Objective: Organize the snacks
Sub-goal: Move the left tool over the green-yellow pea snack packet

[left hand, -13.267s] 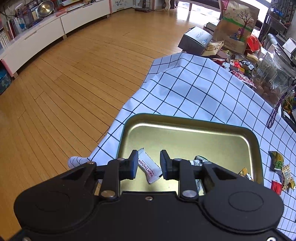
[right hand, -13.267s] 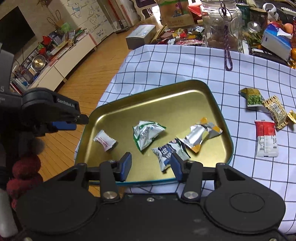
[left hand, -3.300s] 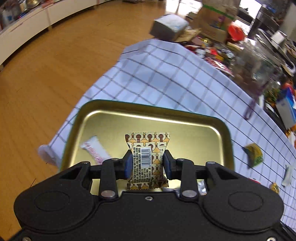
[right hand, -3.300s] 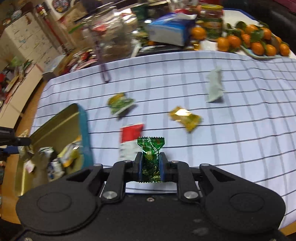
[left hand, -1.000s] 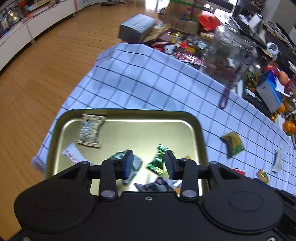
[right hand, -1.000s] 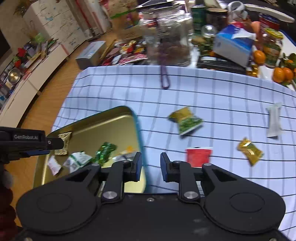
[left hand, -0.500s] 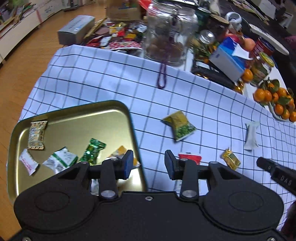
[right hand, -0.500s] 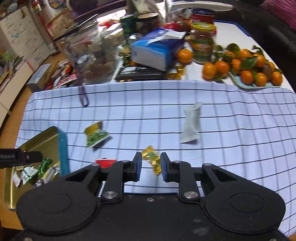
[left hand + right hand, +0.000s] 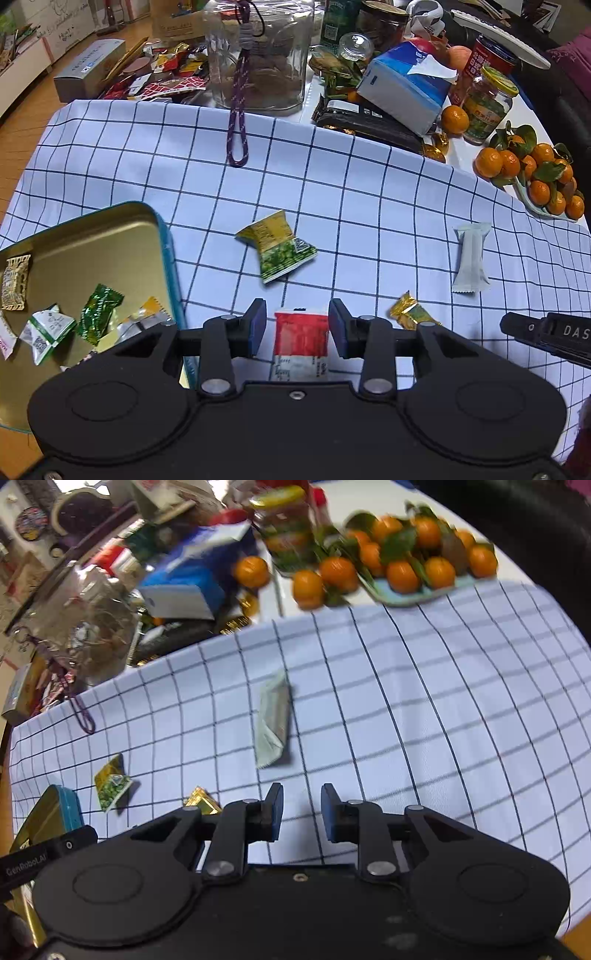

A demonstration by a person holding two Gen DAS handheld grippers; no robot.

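So the red-and-white packet (image 9: 301,341) is sitting flat on the checked cloth (image 9: 369,206), framed right between the spread fingers of the left gripper (image 9: 297,325). Nothing is being pinched yet, and a gap is visible on each side of the packet. Its long axis runs straight along the fingers, toward the camera, so the short width is what gets squeezed, which looks like the easy way to take it. Whether the pads are already down at cloth level can't be told from this view.

The right gripper (image 9: 302,812) is also held open with nothing between its fingers. The pale grey stick packet (image 9: 273,720) lies ahead of it, well clear, with its long axis roughly in line with the fingers too. That one is probably the right hand's next target, while the left hand is clearly nearer the red packet.

The gold tin tray (image 9: 162,229) is just to the left of the left gripper, with several snacks already dropped in it. Its teal rim has to be cleared on the way over, so a small lift is likely needed. Loose on the cloth are also a green-and-yellow packet (image 9: 277,247) further ahead and a gold-wrapped candy (image 9: 410,314) just off the left gripper's right finger. Open cloth is plentiful around the red packet, though that candy is close enough to get nudged.
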